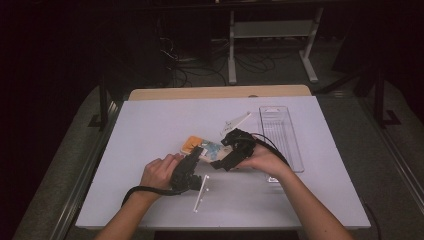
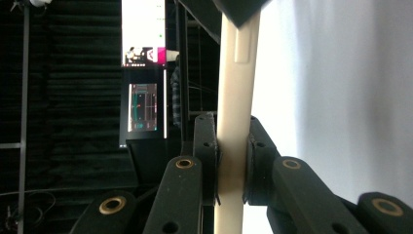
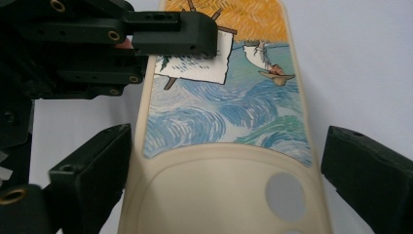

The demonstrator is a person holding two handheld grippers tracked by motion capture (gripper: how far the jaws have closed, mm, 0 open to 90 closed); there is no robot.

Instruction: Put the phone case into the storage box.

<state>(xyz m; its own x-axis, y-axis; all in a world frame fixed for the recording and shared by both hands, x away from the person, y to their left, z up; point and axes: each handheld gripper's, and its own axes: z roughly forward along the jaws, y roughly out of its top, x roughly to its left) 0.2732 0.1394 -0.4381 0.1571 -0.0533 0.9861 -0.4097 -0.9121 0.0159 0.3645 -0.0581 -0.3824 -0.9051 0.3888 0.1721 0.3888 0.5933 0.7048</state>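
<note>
A cream phone case (image 1: 200, 146) with a painted blue-wave and orange-sky back lies near the middle of the white table (image 1: 150, 120). My left gripper (image 1: 192, 159) is shut on the case's near long edge. In the left gripper view its pads (image 2: 207, 146) press both faces of the cream rim (image 2: 236, 97). My right gripper (image 1: 220, 161) points at the case's camera-hole end. In the right gripper view its jaws stand open on either side of the case (image 3: 219, 126), the right one well apart from it. The left gripper (image 3: 170, 34) clamps the far left edge there.
A clear plastic tray (image 1: 280, 135) lies along the table's right side. A white strip (image 1: 237, 121) rests behind the case and a thin white stick (image 1: 201, 194) lies near the front edge. A desk frame and cables stand on the floor behind the table.
</note>
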